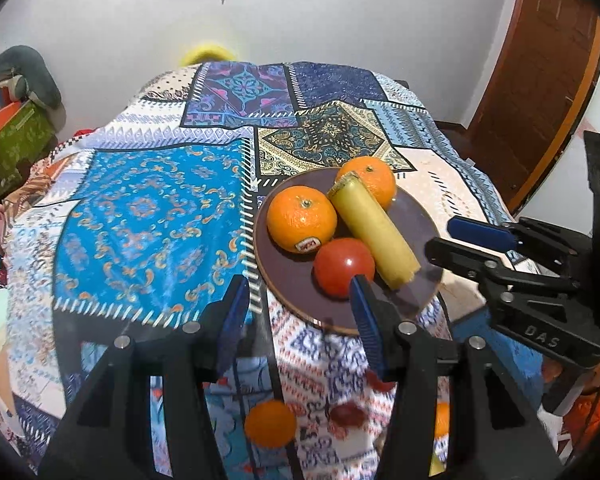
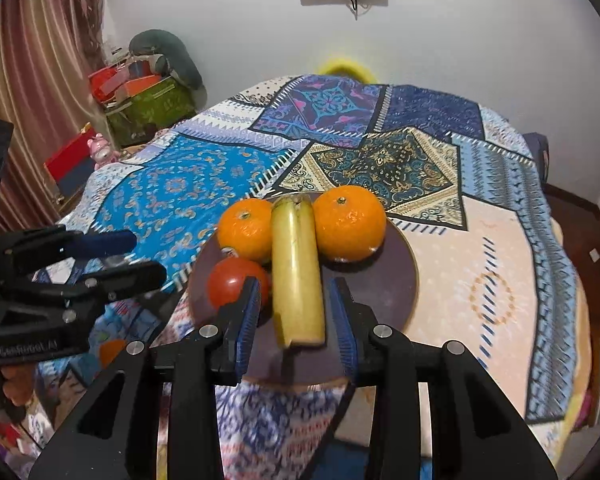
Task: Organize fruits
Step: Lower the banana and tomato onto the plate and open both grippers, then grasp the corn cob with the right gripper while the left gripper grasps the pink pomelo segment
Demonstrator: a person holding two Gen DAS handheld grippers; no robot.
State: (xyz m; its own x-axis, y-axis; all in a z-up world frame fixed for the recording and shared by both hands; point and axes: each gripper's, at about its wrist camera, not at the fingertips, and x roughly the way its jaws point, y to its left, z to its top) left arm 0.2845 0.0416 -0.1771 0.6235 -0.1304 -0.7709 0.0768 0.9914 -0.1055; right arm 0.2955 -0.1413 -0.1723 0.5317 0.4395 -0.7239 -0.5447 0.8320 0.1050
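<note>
A dark brown plate (image 1: 418,216) (image 2: 396,280) sits on the patterned cloth and holds two oranges (image 1: 301,218) (image 2: 349,222), a red tomato (image 1: 343,266) (image 2: 234,282) and a banana piece (image 1: 374,230) (image 2: 296,268). My left gripper (image 1: 300,304) is open and empty at the plate's near left edge, close to the tomato. My right gripper (image 2: 294,312) is open, its jaws on either side of the banana's near end without closing on it. It also shows in the left wrist view (image 1: 456,240) at the right of the plate.
The table is covered by a blue patchwork cloth (image 1: 148,208) (image 2: 480,280). A green box with clutter (image 2: 148,100) stands far left by a striped curtain (image 2: 40,60). A wooden door (image 1: 540,80) is at the right. The white wall lies behind.
</note>
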